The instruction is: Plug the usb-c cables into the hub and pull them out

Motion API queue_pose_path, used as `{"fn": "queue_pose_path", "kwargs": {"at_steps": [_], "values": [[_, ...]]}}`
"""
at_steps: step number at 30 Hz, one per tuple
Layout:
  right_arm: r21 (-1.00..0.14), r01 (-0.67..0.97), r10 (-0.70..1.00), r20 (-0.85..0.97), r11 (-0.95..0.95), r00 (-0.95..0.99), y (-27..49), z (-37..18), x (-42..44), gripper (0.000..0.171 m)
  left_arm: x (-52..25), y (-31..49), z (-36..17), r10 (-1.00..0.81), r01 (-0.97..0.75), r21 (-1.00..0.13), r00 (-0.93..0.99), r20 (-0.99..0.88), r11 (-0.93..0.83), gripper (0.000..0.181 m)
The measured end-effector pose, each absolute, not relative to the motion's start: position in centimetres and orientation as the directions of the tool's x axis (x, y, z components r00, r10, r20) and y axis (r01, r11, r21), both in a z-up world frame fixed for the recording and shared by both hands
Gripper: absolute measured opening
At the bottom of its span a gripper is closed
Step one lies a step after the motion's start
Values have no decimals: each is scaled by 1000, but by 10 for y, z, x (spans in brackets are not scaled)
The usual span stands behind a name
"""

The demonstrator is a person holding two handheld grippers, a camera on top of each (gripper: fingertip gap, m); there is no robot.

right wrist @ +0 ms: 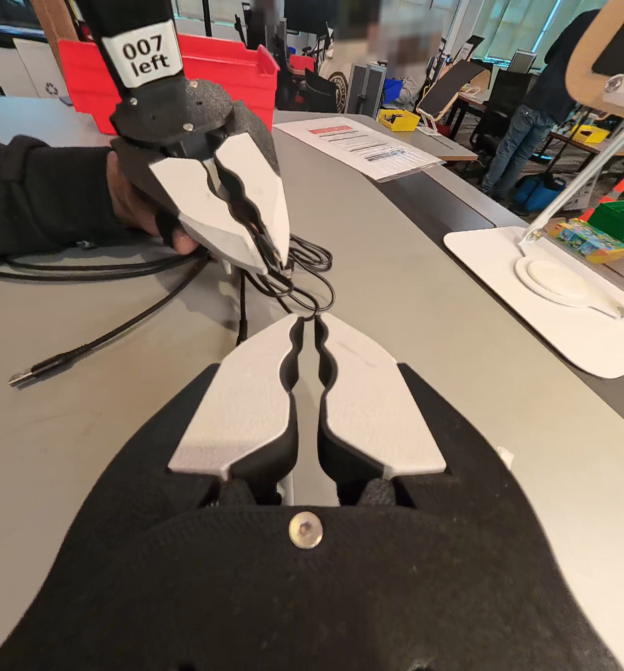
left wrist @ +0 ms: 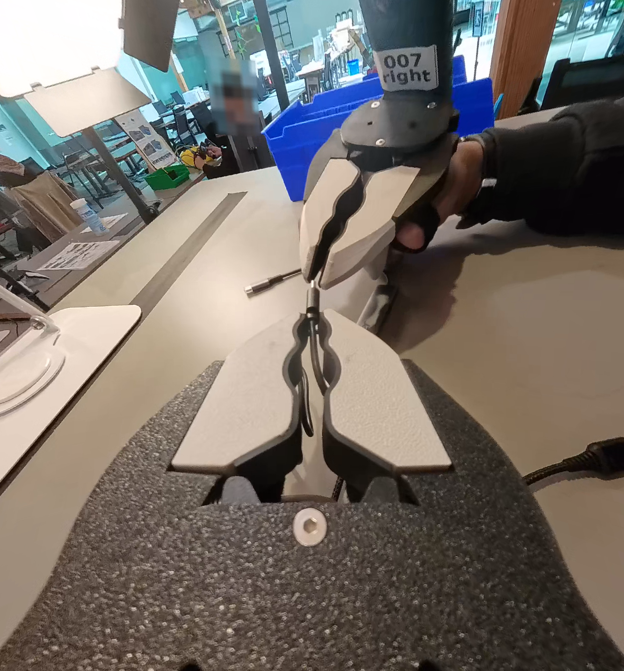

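A broad grey table (left wrist: 194, 326) was seen to fill both views, with a blue bin (left wrist: 339, 116) set at its far edge. Above it the two tools were held tip to tip. The left gripper (left wrist: 312, 316) was closed on a thin black usb-c cable (left wrist: 317, 363), which was pinched just behind its plug (left wrist: 312, 299). The right gripper (right wrist: 308, 319) was drawn narrow, with only a slim gap left between the fingers. Whether anything was truly clamped there could not be told, though thin black leads were seen to run up to its tips.

The coming move was judged to turn on one relation. The plug was held with its long axis in line with the left fingers and pointed straight away from them, and its metal end was brought right up to the tips of the right gripper, touching or nearly so. It was therefore nearest to the left tool, which carried it, and any push would have to be made along that axis.

A pale grey object (left wrist: 374, 308), half hidden beneath the right gripper, was taken as possibly the hub; this could not be confirmed. A braided cable (left wrist: 608, 455) and a second loose connector (left wrist: 267, 285) were left lying flat on the table, well apart from each other.
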State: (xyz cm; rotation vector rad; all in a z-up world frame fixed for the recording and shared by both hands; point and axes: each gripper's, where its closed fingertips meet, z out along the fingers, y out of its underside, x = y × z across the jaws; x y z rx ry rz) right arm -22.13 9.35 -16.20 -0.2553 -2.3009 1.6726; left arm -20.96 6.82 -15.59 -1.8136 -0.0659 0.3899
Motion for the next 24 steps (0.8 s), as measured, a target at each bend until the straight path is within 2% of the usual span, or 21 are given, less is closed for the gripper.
{"fn": "queue_pose_path", "kwargs": {"at_steps": [24], "values": [[-971, 112, 372, -26, 211, -928, 105, -154, -239, 2, -222, 60, -151, 312, -103, -964, 933, -179, -245, 6]]}}
